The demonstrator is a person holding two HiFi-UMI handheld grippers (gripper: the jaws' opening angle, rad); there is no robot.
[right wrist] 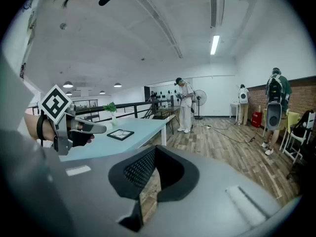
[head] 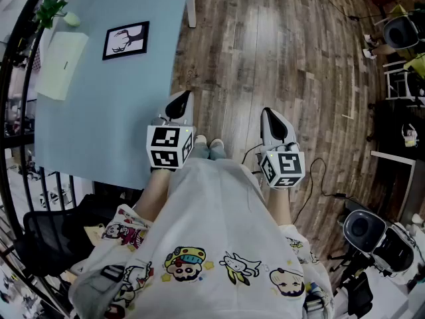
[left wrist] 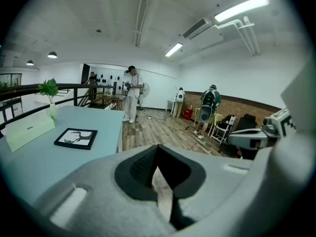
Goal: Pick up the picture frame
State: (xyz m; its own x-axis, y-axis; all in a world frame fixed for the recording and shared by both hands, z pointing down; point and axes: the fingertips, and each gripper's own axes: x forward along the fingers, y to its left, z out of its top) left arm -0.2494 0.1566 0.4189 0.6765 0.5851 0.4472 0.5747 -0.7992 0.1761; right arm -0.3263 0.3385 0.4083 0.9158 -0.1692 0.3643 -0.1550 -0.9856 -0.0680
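The picture frame (head: 125,40) is black with a white picture of an antlered animal. It lies flat on the light blue table (head: 99,125), far from me; it also shows in the left gripper view as the frame (left wrist: 75,138) and in the right gripper view as the frame (right wrist: 121,135). My left gripper (head: 176,104) hangs over the table's near right corner, shut and with nothing in it. My right gripper (head: 273,123) is over the wooden floor to the right, shut with nothing in it too. Both are well short of the frame.
A white box (head: 61,64) and a small potted plant (head: 52,8) stand left of the frame. A black railing (head: 16,58) runs along the table's far side. People (left wrist: 132,94) stand farther off; chairs (head: 401,32) and cables (head: 312,185) are at the right.
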